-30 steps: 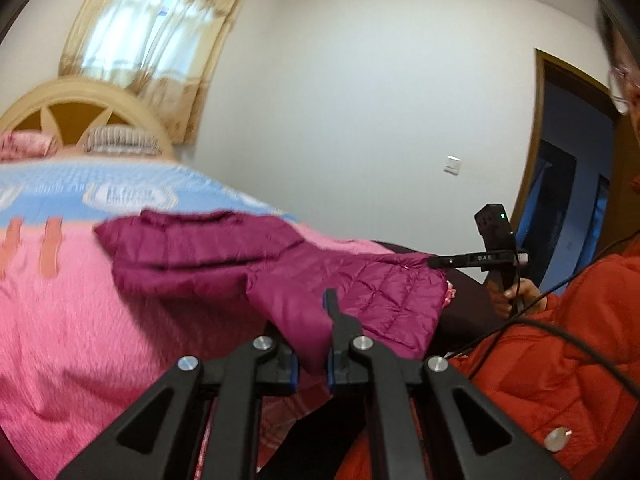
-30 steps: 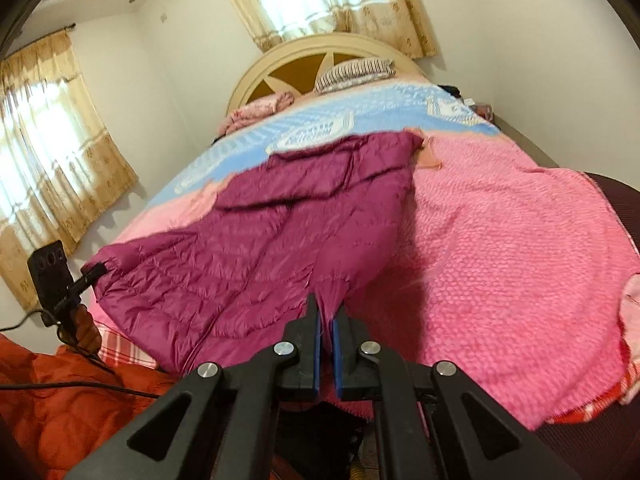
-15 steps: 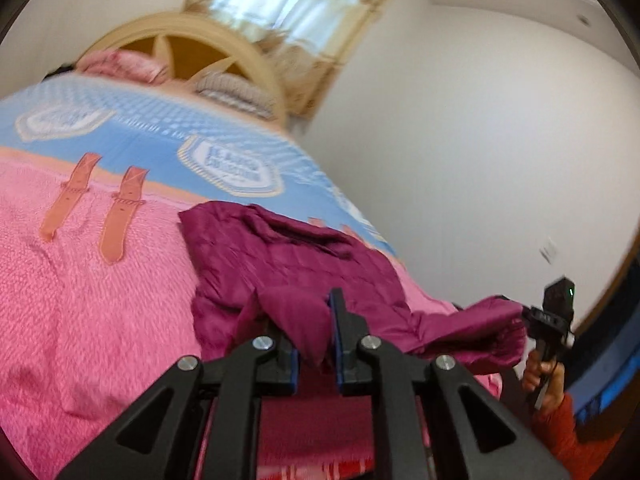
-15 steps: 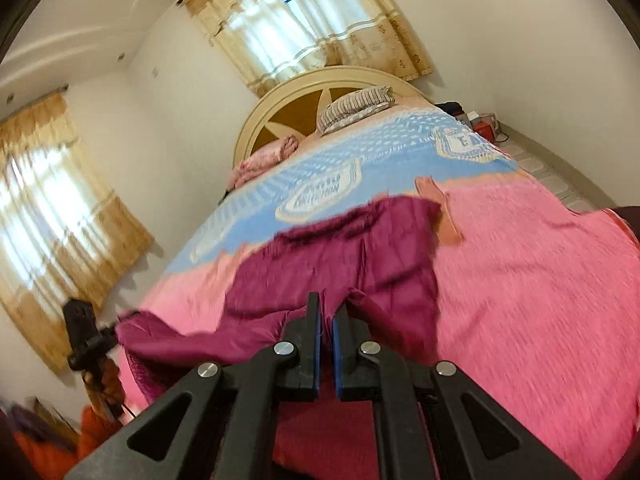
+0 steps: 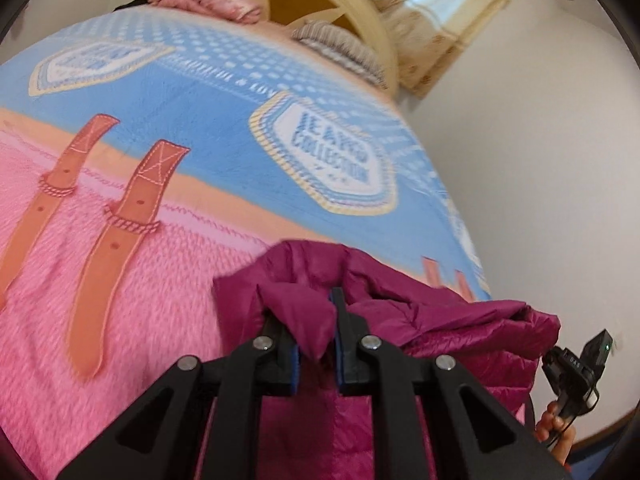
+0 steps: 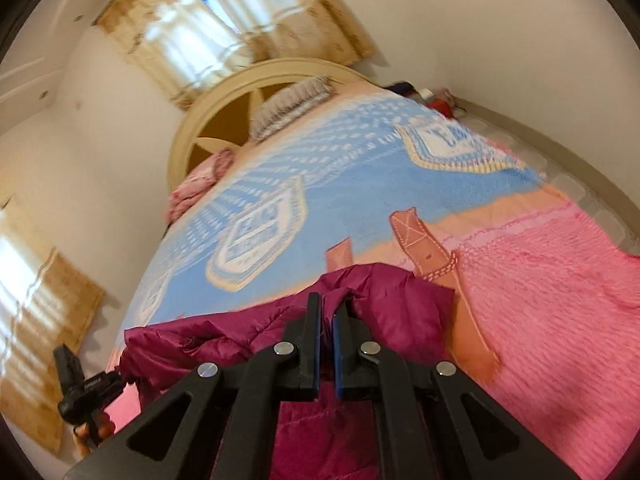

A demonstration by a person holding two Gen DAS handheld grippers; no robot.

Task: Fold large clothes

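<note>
While the left wrist view tilts over the bed (image 5: 168,280), the left claw (image 5: 316,320) pinches a fold of the magenta puffer jacket (image 5: 460,320) between its blue pads. Jacket sits on the pink part of the blanket, below the blue band. Beyond the jacket's far edge, the other tool (image 5: 580,364) and a hand (image 5: 554,436) show.

Right wrist view: right claw (image 6: 327,312) pressed together on thin jacket (image 6: 392,304) fabric. Jacket bunched at the pink-blue border of the bed (image 6: 560,300), headboard (image 6: 224,120) beyond.
</note>
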